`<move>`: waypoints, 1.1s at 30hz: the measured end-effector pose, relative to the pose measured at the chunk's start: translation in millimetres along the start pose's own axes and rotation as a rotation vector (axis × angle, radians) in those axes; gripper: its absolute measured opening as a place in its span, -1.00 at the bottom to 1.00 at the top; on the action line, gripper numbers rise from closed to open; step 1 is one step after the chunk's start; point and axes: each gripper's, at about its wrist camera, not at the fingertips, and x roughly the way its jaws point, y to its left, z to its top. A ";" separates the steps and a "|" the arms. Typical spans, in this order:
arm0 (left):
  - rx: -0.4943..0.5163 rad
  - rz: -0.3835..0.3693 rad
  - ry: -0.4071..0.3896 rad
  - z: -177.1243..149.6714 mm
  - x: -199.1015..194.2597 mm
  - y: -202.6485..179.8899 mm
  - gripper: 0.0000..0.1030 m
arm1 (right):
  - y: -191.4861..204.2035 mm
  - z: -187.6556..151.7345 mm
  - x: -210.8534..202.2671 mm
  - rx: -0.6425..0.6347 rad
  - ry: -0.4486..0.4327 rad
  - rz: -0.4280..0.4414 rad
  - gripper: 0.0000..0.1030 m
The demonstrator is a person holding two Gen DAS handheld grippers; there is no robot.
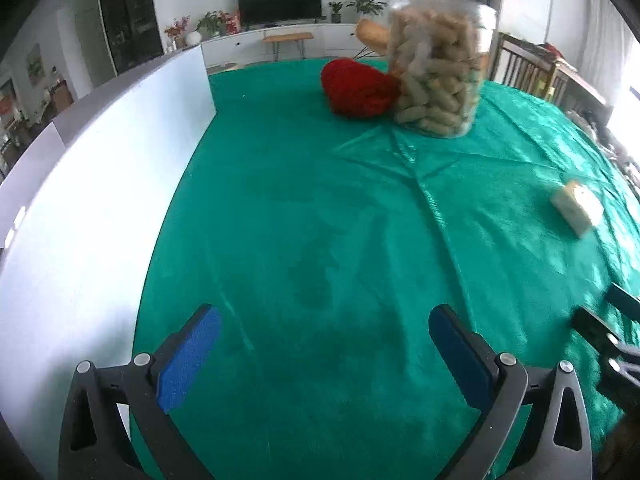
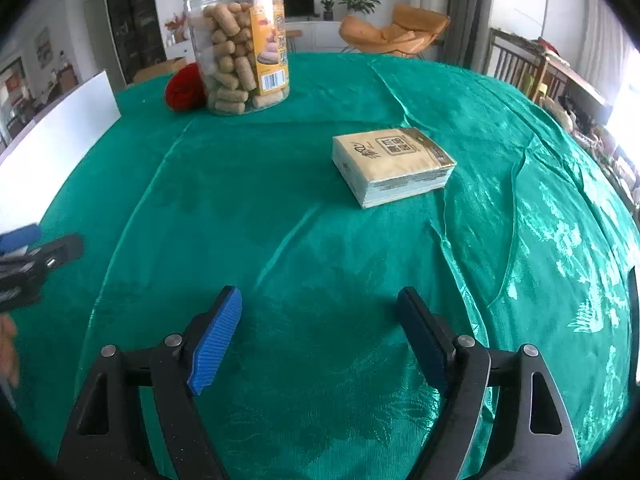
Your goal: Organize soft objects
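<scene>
On the green tablecloth [image 2: 280,208] both grippers hover low, nothing held. Left gripper [image 1: 324,344]: fingers spread wide, blue pads [image 1: 188,360] facing bare cloth between them. Right gripper [image 2: 320,336]: fingers spread wide too, pointed toward the tissue pack [image 2: 390,164], which lies flat ahead and slightly right, well apart from the tips. Likely spread in readiness for a first pick; task looks not yet started.

Soft items: tissue pack, also seen blurred at far right of the left view [image 1: 578,208], and a red plush thing [image 1: 360,88] at the far side, touching or just beside the clear snack jar [image 1: 438,64]. Can't tell exactly what the plush is. Jar stands upright, full of beige puffed sticks, yellow label on the side [image 2: 270,48]; rigid, probably not part of the sort.

White board [image 1: 80,200] stands along the table's left edge like a wall. Cloth is shiny, creased, ridges running toward the jar; may bunch if dragged.

Room behind: TV [image 1: 280,2] on a white cabinet, potted plants, orange chair [image 2: 394,36], wooden chairs at right, bright window.
</scene>
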 end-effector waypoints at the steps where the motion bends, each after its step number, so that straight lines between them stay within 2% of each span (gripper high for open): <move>1: -0.014 -0.002 0.008 1.2 5.6 -0.3 1.00 | 0.3 0.5 0.7 0.000 0.001 0.003 0.63; 27: -0.032 0.008 -0.004 -2.5 7.7 4.9 1.00 | 1.6 -1.4 0.6 -0.006 0.003 0.008 0.68; 29: -0.030 -0.006 0.020 2.2 8.5 6.7 1.00 | 1.5 -1.5 0.6 -0.006 0.003 0.008 0.68; 31: -0.110 -0.078 0.029 19.2 9.2 16.6 0.99 | 1.6 -1.5 0.7 -0.006 0.003 0.008 0.68; 33: -0.223 -0.133 -0.018 37.7 5.2 29.0 0.99 | 1.7 -1.5 0.7 -0.006 0.003 0.008 0.68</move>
